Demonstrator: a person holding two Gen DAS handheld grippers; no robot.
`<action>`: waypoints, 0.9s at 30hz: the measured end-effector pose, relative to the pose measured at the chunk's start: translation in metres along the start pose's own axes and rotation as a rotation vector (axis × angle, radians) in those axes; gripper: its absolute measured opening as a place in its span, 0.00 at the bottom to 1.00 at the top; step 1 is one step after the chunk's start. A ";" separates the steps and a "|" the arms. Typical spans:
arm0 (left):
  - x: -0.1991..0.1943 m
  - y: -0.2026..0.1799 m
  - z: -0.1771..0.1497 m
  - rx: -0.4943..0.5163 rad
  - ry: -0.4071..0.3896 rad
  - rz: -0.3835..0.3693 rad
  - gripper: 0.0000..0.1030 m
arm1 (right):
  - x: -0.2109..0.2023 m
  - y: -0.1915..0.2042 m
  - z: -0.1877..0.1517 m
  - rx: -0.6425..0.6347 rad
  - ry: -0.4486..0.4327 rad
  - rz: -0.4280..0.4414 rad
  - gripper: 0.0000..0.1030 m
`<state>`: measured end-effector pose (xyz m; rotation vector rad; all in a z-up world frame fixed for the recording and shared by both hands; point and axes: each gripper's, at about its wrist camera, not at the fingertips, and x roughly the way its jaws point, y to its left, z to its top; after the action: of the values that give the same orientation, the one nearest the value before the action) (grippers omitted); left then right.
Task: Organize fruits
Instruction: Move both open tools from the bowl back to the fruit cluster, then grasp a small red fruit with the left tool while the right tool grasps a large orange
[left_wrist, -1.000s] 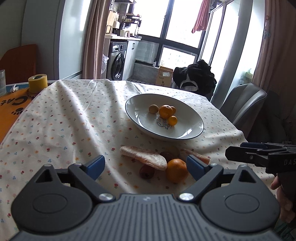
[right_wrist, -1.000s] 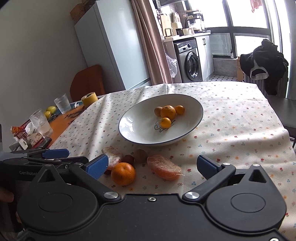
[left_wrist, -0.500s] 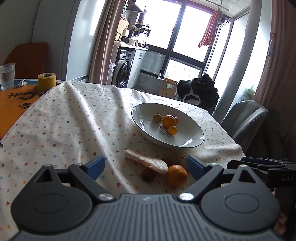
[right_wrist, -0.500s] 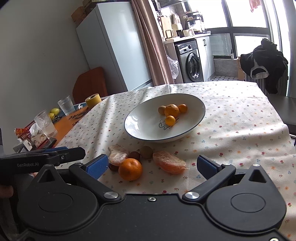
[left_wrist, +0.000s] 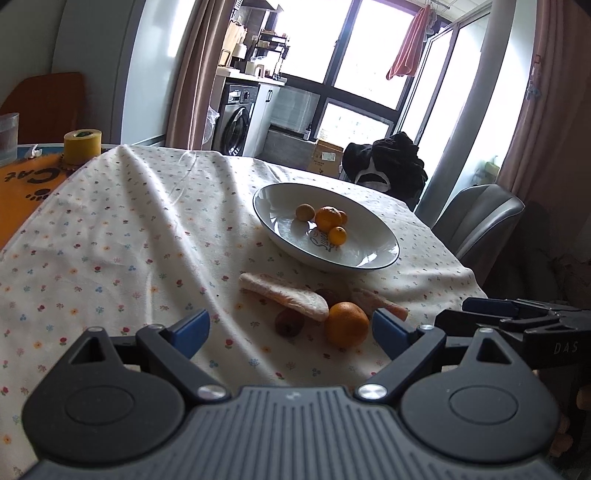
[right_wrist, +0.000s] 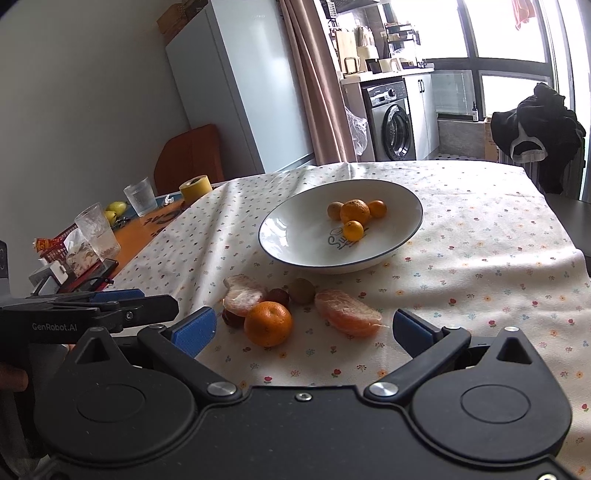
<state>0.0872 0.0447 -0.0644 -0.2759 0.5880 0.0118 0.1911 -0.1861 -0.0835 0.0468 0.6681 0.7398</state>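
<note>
Floral-cloth desk (left_wrist: 122, 236) in a kitchen-diner, washing machine and windows behind. White bowl (right_wrist: 288, 243) already holds four small fruits: a mandarin (right_wrist: 354, 211), two kumquat-sized orange ones and a brownish round one.

Change over the last second: both cameras pulled back and up from the loose pile, so the fruit now sits lower and smaller between the fingers. No fruit moved.

Loose pile in front of the bowl: whole mandarin (right_wrist: 268, 323), two peeled citrus segments (right_wrist: 347, 314) (right_wrist: 243, 295), two dark reddish fruits (left_wrist: 289, 322), one brown round fruit (right_wrist: 301, 290).

Left gripper (left_wrist: 291, 328) spread wide, empty. Right gripper (right_wrist: 303, 328) spread wide, empty. Both hover above the near desk edge, just short of the pile.

Read: repositioning between picks, not a grasp. About six pieces left. Nearest candidate looks like the whole mandarin; it may roll when pinched.
</note>
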 end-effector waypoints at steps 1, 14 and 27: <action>0.000 0.000 -0.001 0.008 0.000 0.001 0.90 | 0.001 0.001 0.000 -0.004 0.003 0.005 1.00; 0.017 0.003 -0.003 0.056 0.039 0.007 0.88 | 0.023 0.008 0.000 -0.039 0.058 0.031 0.89; 0.032 0.015 -0.003 0.078 0.068 0.026 0.81 | 0.053 0.012 0.001 -0.049 0.130 0.069 0.75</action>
<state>0.1106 0.0562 -0.0885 -0.1931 0.6581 0.0040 0.2128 -0.1433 -0.1086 -0.0236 0.7751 0.8303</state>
